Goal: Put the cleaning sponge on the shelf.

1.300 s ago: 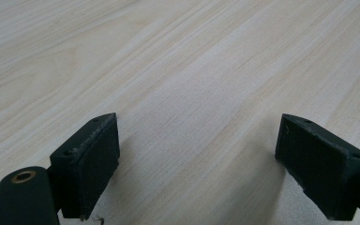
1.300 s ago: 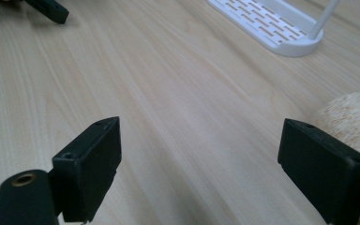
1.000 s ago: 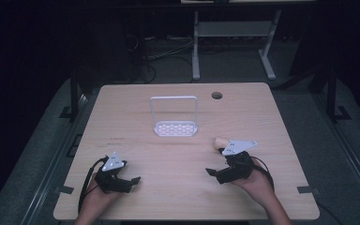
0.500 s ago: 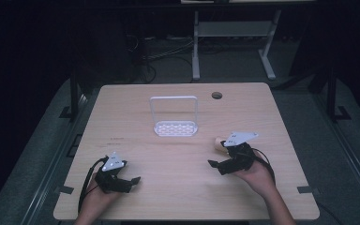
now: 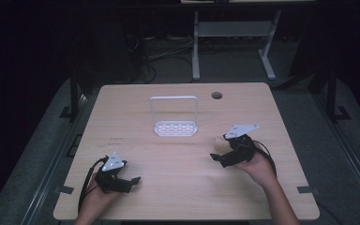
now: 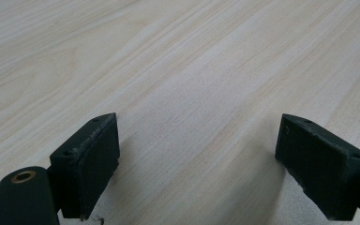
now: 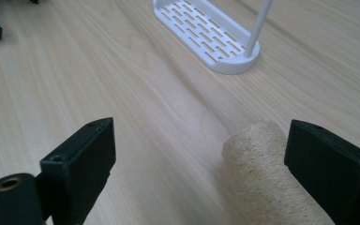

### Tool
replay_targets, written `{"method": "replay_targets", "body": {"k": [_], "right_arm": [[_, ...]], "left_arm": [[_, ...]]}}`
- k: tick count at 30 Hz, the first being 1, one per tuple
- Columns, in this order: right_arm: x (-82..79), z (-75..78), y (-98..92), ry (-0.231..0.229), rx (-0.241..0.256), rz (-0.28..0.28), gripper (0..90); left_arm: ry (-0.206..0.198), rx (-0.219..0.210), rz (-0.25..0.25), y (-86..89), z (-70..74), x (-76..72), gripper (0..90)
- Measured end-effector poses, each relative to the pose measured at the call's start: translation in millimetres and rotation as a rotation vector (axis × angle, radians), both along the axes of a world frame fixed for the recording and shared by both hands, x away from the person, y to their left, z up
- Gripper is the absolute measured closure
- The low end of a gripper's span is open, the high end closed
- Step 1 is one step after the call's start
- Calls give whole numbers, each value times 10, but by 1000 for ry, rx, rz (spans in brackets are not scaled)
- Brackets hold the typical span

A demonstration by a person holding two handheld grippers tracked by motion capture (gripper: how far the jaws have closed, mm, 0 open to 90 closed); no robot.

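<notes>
Pale wood grain ran across the desk (image 5: 178,192), where a beige fibre roll (image 7: 267,183) lay toward the right edge, short of halfway back. Its far end showed in the high view (image 5: 219,141). Around it stood the right gripper (image 5: 225,157), jaws spread wide, the roll lying just inside the right-hand jaw in that gripper's view. A white rack (image 5: 174,119) stood near the desk's middle, apart from the roll. Near the front left corner, the left gripper (image 5: 124,183) rested with jaws released over bare wood.
</notes>
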State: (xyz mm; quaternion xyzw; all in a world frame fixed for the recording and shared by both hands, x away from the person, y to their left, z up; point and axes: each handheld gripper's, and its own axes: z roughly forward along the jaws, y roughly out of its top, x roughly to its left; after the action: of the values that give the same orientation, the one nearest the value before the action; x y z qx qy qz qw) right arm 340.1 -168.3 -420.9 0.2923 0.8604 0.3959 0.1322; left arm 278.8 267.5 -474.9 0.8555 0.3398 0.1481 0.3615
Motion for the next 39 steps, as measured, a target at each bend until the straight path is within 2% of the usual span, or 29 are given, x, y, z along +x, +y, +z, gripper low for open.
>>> {"method": "replay_targets", "body": {"k": [8, 12, 18, 28, 34, 37, 39], "right_arm": [[189, -36, -62, 27, -10, 7, 72], [255, -64, -103, 41, 2, -3, 72], [348, -125, -162, 57, -15, -19, 72], [393, -264, -279, 90, -28, -42, 80], [416, -333, -262, 106, -52, -41, 81], [419, -355, -247, 101, -64, -37, 137], [423, -370, -239, 99, -71, -39, 137]], "left_arm": [[2, -2, 2, -1, -1, -2, 135], [1, -2, 2, -1, 0, -2, 134], [2, -1, 2, -1, -1, -2, 135], [0, 0, 0, 0, 0, 0, 135], [2, -2, 2, -1, -1, -2, 135], [2, -1, 2, -1, 0, -2, 135], [2, -1, 2, -1, 0, -2, 135]]}}
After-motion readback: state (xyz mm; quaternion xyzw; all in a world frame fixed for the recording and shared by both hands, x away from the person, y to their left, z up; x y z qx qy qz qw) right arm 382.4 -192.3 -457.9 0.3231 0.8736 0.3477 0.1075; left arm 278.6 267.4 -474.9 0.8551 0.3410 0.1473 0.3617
